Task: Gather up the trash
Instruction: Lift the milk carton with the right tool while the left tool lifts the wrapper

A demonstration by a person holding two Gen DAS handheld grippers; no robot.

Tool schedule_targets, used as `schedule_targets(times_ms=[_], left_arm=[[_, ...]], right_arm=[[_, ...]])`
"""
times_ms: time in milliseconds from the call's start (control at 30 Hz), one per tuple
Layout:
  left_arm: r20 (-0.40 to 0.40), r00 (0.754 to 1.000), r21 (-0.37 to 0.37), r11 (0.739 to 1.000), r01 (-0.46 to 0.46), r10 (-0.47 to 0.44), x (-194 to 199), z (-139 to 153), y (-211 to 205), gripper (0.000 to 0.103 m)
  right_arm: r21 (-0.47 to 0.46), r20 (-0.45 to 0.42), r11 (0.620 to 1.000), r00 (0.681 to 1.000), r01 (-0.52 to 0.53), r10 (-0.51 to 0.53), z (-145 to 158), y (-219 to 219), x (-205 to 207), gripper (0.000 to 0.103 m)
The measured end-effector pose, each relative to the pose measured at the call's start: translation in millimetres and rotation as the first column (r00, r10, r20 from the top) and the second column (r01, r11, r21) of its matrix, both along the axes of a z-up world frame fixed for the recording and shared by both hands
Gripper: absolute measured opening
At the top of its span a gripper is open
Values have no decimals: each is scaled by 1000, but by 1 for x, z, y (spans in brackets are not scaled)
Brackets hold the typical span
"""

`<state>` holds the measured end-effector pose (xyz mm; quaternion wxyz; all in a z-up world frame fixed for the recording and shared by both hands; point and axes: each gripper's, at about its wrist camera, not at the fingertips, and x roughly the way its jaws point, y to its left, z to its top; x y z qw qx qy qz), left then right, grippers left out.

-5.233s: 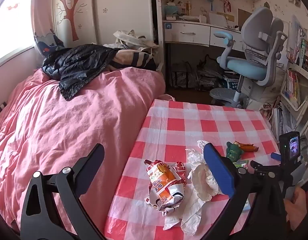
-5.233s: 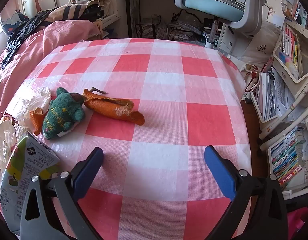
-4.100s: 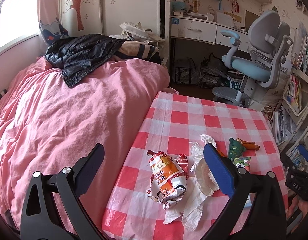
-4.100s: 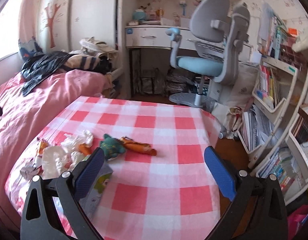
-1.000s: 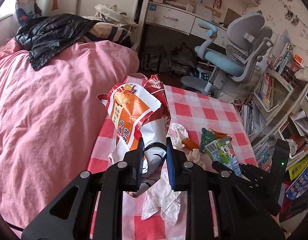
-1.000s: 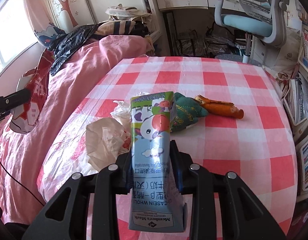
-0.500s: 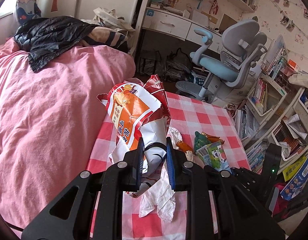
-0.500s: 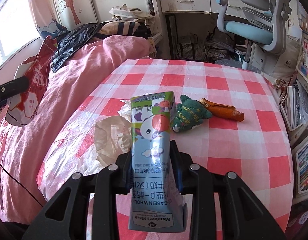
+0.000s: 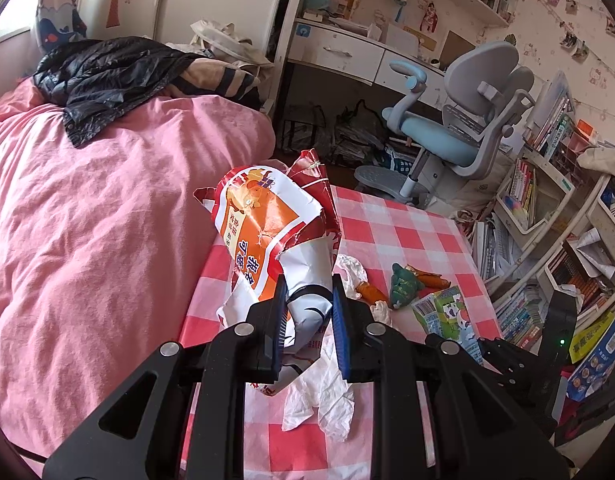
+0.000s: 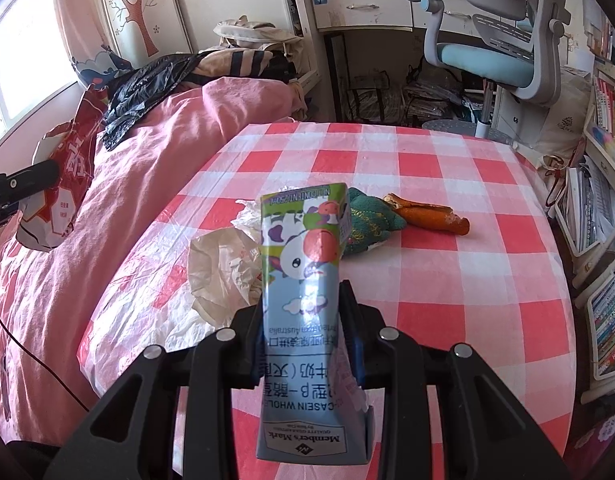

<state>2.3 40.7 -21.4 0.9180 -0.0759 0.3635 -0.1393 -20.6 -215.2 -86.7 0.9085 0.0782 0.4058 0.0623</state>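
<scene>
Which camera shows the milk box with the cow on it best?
The right wrist view. There the milk carton fills the middle, pinched between the right gripper, so the cow and the writing are clear. In the left wrist view the milk carton is small, far off to the right, and partly hidden.

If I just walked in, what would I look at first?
Probably the two pieces of trash held up in the air: a crumpled red and orange snack bag pinched in the left gripper, and a milk carton with a cartoon cow clamped in the right gripper. Behind them, tissues lie on the red checked table, beside a big pink bed.
</scene>
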Motion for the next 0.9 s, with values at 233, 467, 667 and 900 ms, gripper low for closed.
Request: schedule_targets(times_ms=[233, 467, 667, 900], left_arm=[[3, 1000, 2, 1000, 10, -10, -1, -1, -3, 19], [-42, 999, -42, 999, 22, -24, 7, -12, 0, 19], [-56, 997, -61, 997, 49, -52, 8, -21, -7, 19], [-12, 992, -130, 984, 119, -122, -12, -24, -8, 19]], right_arm=[[49, 44, 999, 999, -11, 9, 14, -7, -11, 32], [130, 86, 990, 995, -58, 47, 27, -12, -29, 32], [183, 96, 975, 990, -123, 107, 28, -11, -46, 32], [170, 122, 958, 969, -233, 214, 30, 9, -83, 32]])
